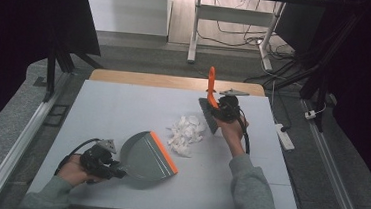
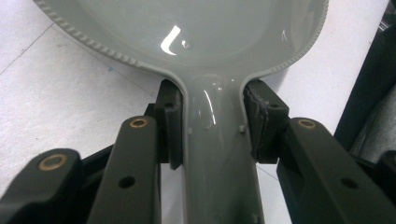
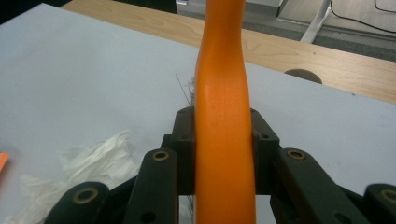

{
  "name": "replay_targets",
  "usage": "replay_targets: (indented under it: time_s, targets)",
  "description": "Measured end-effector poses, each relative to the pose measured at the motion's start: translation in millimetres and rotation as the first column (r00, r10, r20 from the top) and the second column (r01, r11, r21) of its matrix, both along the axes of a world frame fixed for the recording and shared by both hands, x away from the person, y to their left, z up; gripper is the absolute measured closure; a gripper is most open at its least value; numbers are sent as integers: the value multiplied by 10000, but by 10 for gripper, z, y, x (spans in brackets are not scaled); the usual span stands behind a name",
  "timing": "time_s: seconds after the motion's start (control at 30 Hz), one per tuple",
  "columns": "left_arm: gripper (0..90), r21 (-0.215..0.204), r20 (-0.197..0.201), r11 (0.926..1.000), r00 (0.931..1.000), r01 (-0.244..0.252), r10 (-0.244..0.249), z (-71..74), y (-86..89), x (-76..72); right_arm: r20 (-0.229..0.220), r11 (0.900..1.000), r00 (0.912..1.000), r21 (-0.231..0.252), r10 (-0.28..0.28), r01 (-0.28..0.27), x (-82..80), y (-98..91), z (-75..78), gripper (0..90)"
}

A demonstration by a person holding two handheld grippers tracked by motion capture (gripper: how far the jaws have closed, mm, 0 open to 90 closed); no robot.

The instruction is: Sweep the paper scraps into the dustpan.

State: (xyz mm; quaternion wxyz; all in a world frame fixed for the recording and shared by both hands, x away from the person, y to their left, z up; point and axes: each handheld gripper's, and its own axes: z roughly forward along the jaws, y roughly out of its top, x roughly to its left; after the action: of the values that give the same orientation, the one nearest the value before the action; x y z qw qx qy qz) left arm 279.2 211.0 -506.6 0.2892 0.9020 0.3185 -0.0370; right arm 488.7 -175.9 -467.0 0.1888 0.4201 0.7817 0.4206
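Note:
A grey dustpan (image 1: 144,156) with an orange front lip lies on the table at the near left. My left gripper (image 1: 101,162) is shut on its handle (image 2: 217,154), with a pad pressed on each side. A brush with an orange handle (image 1: 211,86) and dark bristles stands tilted at the right of a heap of white crumpled paper scraps (image 1: 186,132). My right gripper (image 1: 225,109) is shut on that orange handle (image 3: 224,140). The scraps (image 3: 93,163) lie between the brush and the pan's lip.
The grey table top (image 1: 123,109) has a wooden strip (image 1: 175,81) along its far edge. A power strip (image 1: 285,137) lies on the floor at the right. Metal rails run along both sides of the table, and a desk frame with cables stands behind.

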Motion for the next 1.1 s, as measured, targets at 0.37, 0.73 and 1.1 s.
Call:
replay_targets:
  time_s: [0.37, 0.73, 1.1]
  targets:
    - [616, -45, 92, 10000, 10000, 2, -2, -3, -16, 6, -757, 9951, 9971, -986, -28, -47, 254, 299, -107, 710]
    - [616, 6, 58, 10000, 10000, 58, -58, -21, -30, 25, -1496, 9895, 9887, -1408, 113, -326, 325, 503, -161, 711]
    - [616, -61, -40, 10000, 10000, 52, -52, -48, -43, 45, -1758, 9745, 9761, -1610, 1275, -1563, 138, 691, -174, 711]
